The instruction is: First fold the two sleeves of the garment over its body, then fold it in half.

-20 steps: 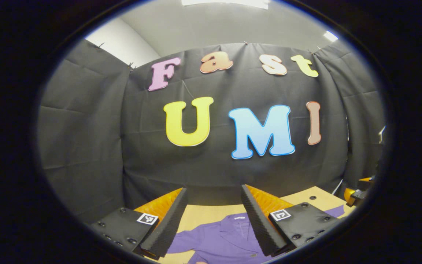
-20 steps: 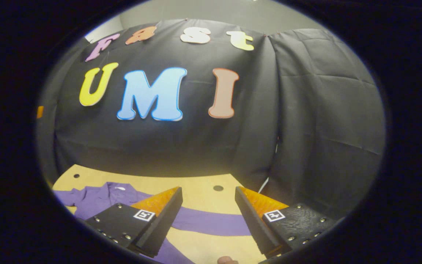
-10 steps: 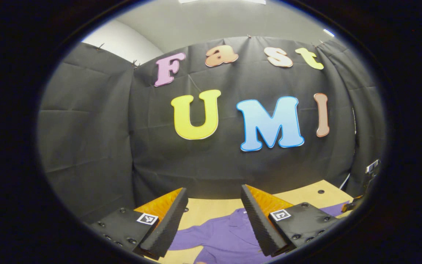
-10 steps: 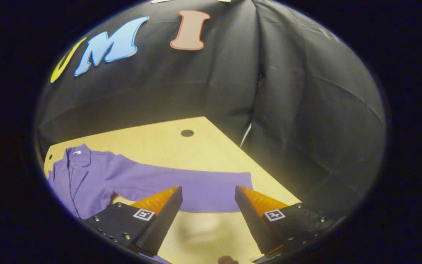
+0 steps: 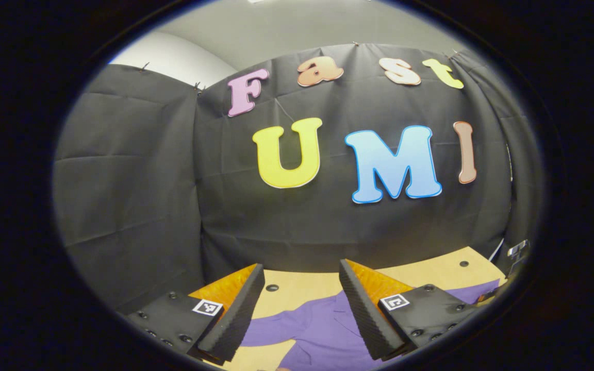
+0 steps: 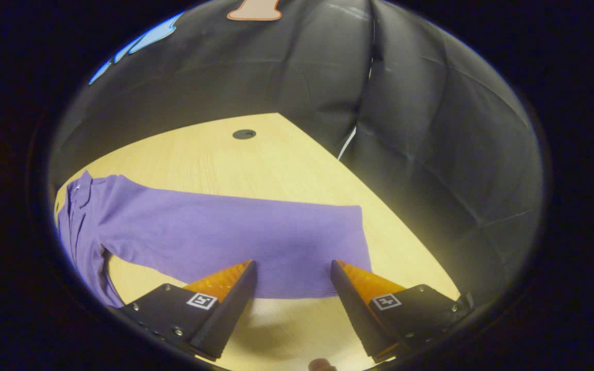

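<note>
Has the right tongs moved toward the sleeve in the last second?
Yes. The right tongs have tipped down and closed in: the table hole slid up the right gripper view, and the purple sleeve now lies at their open tips.

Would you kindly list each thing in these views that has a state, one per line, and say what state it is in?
garment: lying flat on the table, not folded.
sleeve: stretched out straight on the table, not yet folded over the body.
right gripper: open, at the sleeve's cuff end, gripping nothing.
left gripper: open, above the garment, holding nothing.
table: bearing the garment.
</note>
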Available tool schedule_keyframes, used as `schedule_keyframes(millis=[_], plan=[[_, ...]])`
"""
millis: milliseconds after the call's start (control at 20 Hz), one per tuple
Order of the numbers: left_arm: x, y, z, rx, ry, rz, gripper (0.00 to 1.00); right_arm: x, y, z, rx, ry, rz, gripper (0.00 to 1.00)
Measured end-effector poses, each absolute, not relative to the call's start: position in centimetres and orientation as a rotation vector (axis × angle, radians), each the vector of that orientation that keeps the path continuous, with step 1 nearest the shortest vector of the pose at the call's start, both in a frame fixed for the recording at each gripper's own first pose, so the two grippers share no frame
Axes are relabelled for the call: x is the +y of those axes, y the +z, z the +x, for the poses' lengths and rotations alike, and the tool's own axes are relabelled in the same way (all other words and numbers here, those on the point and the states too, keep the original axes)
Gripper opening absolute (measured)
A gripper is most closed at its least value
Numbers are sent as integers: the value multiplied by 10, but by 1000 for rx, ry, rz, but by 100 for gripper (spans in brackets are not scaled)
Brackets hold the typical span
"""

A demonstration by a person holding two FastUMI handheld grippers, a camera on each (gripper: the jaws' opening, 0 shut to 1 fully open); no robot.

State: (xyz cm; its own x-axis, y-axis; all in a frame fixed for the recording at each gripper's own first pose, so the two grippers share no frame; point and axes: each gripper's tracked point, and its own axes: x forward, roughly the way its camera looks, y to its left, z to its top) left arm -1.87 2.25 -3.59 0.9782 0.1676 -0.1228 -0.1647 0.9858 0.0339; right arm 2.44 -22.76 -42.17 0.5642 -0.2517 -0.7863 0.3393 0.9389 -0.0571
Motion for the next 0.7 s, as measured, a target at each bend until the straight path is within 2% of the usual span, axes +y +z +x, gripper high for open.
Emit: schedule_keyframes(millis=[100,200,250,300,350,450,550,600,700], plan=[[22,-38,-18,133,174,17,100,-229,-424,26,896,-337,140,98],[18,-39,-16,135,175,12,100,-221,-426,29,895,-308,191,97],[16,-39,-16,135,176,11,100,-219,-427,32,900,-301,194,95],[14,-39,-15,136,174,11,100,-219,-428,32,914,-299,191,83],[13,-39,-14,136,172,10,100,-213,-426,34,910,-274,204,83],[11,-40,-12,137,170,12,100,-214,-425,35,921,-271,180,47],[9,-41,-12,139,166,13,100,-208,-426,40,928,-254,206,46],[8,-41,-11,141,165,15,100,-204,-421,39,938,-273,207,6],[10,-40,-12,139,164,10,100,-206,-426,41,953,-277,182,8]])
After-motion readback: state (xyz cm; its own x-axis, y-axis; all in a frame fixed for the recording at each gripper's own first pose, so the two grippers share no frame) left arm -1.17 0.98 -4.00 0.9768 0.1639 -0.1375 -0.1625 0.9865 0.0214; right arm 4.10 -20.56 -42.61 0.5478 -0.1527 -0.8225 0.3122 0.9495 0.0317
